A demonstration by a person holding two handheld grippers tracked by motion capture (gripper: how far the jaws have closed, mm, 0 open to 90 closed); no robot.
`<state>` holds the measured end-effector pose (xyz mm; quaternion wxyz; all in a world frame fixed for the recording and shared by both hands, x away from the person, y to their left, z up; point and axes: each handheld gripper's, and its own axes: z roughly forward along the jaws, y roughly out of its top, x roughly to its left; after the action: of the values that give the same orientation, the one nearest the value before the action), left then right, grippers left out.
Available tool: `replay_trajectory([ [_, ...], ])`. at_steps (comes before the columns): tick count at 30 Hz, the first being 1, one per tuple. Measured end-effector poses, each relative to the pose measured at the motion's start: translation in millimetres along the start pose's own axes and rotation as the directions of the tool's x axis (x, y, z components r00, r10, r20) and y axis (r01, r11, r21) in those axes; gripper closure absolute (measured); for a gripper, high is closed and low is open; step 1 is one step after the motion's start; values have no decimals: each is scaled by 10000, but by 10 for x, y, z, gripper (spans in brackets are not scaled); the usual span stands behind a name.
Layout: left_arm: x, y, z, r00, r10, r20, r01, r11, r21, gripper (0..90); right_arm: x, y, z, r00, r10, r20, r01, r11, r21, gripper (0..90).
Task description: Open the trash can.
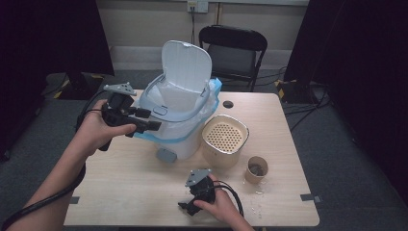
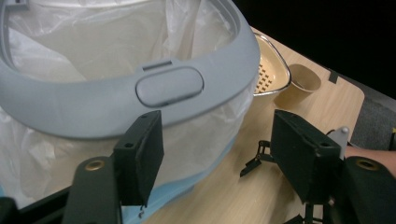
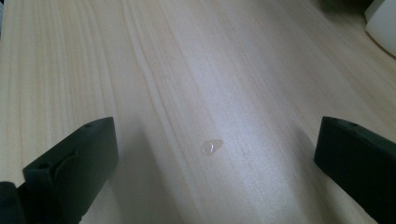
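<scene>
The left gripper [image 1: 144, 120], jaws apart and holding nothing, hovers at the near-left rim of the bin [image 1: 179, 113]; its liner seems fitted. The right gripper [image 1: 190, 207] rests wide open. Next, probably, closing the lid [image 1: 186, 65].

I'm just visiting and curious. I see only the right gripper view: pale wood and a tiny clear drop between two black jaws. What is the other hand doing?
Observer: The left gripper hovers, jaws open and empty, at the grey rim of a white plastic bin lined with a clear bag.
Operator: Is that bin closed?
Observer: No, its white hinged lid stands upright, open.
Operator: Anything else on the table?
Observer: A cream square container with a perforated insert stands right beside the bin.
</scene>
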<state>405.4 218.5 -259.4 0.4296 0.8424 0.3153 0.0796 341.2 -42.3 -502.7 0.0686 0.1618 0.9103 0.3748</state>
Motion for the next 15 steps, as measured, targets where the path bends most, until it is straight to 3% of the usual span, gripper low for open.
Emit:
replay_trajectory([
  [10,9,-252,14,10000,49,-73,-49,10000,-17,206,1,1,-1,10000,13,-8,-13,10000,8,0],
  [15,20,-361,35,10000,52,-52,-52,10000,-27,196,0,2,1,10000,-6,11,6,10000,-12,0],
])
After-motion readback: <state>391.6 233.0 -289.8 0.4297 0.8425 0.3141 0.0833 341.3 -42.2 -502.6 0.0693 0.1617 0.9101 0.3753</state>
